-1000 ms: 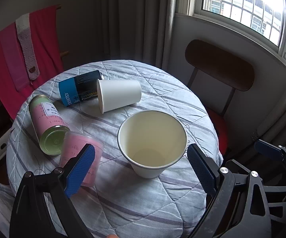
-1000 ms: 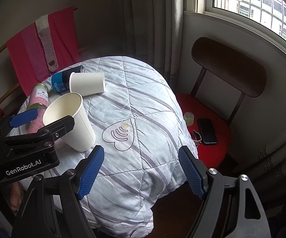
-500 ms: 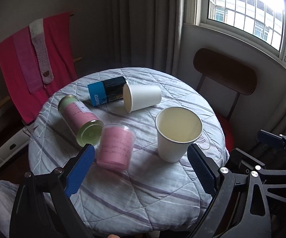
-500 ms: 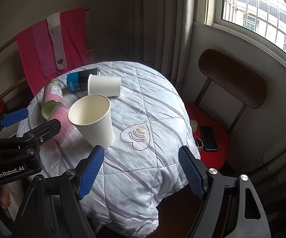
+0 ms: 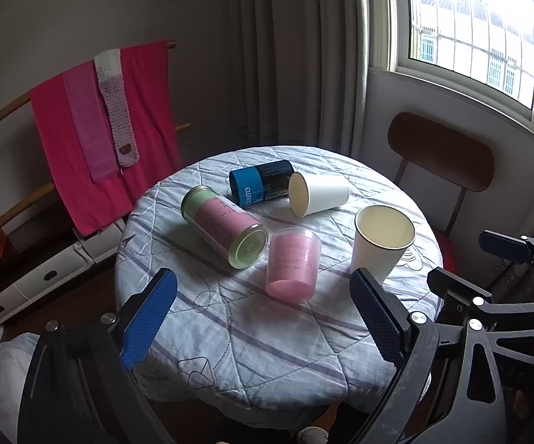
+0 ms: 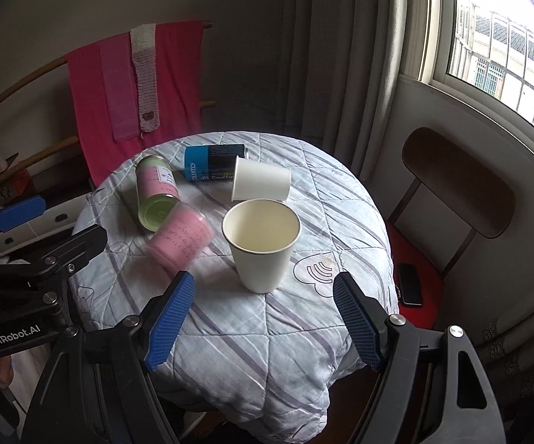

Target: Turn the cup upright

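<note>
A white paper cup (image 5: 379, 246) stands upright, mouth up, on the round table (image 5: 252, 340) covered with a pale quilted cloth with purple stripes. I take this cup as my landmark. Just beyond it a second white paper cup (image 5: 318, 194) lies on its side, its open mouth turned toward the pink side of the room. Touching that fallen cup's far side is a blue and black cylindrical can (image 5: 261, 182), also lying down. To the upright cup's left sits a pink translucent plastic tumbler (image 5: 293, 264), upside down and tilted in the right wrist view, and past it a pink-labelled cylinder with green ends (image 5: 226, 226) lies flat. Right of the cup, off the table, a wooden-backed chair with a red seat (image 6: 459, 188) holds a dark phone (image 6: 409, 284).

The left hand-held gripper (image 5: 263, 318) hangs released, blue pads wide apart, holding nothing, near the table's front edge. The right hand-held gripper (image 6: 263, 320) is likewise spread and empty, just short of the upright cup.
</note>
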Demonstrator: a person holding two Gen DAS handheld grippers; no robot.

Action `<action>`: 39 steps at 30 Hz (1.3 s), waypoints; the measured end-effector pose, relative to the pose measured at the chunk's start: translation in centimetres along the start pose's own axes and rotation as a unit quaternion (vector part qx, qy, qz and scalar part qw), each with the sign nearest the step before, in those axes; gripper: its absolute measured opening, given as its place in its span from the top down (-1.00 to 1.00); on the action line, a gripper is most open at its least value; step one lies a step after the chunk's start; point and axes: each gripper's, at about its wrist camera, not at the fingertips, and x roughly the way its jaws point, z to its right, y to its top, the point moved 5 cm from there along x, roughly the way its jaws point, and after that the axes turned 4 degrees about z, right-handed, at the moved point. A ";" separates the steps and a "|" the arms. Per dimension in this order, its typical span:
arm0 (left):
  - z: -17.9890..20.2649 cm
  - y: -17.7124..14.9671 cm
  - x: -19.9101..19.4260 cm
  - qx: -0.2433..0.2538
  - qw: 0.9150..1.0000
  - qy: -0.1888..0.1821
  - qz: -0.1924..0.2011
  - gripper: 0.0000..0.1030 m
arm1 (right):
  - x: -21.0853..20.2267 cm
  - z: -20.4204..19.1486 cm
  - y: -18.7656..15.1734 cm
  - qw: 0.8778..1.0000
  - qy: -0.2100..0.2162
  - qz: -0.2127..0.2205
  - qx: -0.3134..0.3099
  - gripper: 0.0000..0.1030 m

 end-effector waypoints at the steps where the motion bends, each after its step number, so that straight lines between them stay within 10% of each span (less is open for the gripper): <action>1: -0.4 0.0 -0.3 0.001 1.000 0.002 0.003 -0.86 | -0.3 -0.4 0.1 1.000 0.000 0.002 -0.002 -0.53; 39: -4.8 -0.2 -10.4 0.000 0.991 0.019 0.130 -1.00 | -8.4 -6.2 0.6 0.989 -0.042 0.142 0.006 -0.58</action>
